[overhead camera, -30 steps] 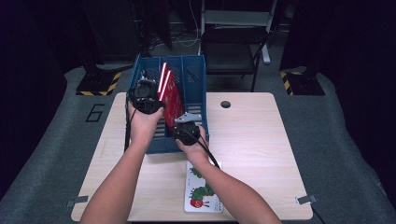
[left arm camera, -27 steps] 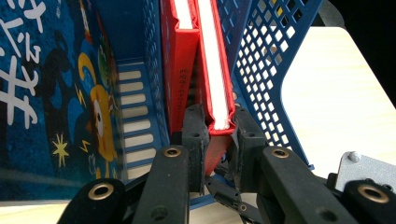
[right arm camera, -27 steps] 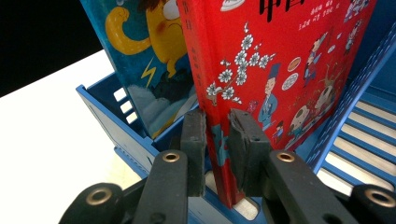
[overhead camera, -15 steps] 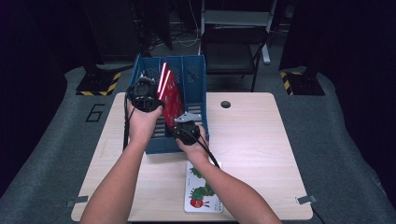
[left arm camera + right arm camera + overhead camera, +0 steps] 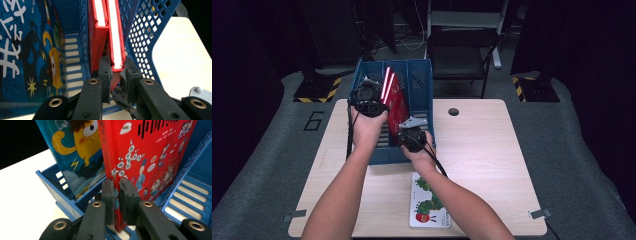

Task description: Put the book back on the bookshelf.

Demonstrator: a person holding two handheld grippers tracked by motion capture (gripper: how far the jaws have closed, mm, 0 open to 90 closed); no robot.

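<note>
Red hardcover book (image 5: 395, 97) is standing in the blue slotted file rack (image 5: 424, 82) at the far side of the tabletop (image 5: 492, 150), tilted, with a second red book (image 5: 99, 37) just beside it and a blue cartoon-cover book (image 5: 75, 152) in the next compartment. Left tool (image 5: 115, 72) is clamping the page-edge side of the book near a corner, with the white page block showing between the boards. Right tool (image 5: 117, 195) has just been closing and is now pinching the cover close to the spine edge at the lower corner, so both tools are gripping the same book. Judging from the thick boards, it's stiff and fairly heavy for a two-point pinch; the glossy cover is probably slippery, so it may be sliding if lifted by one corner. Better hold: spine side plus the opposite edge, as now, so it isn't fanning open. Rack dividers are sitting close on both sides, so a straight pull along the slot is looking safest; tilting risks snagging the mesh wall. A caterpillar picture book (image 5: 428, 202) is lying flat on the tabletop near the person's right forearm (image 5: 462, 205), well apart from the rack.
</note>
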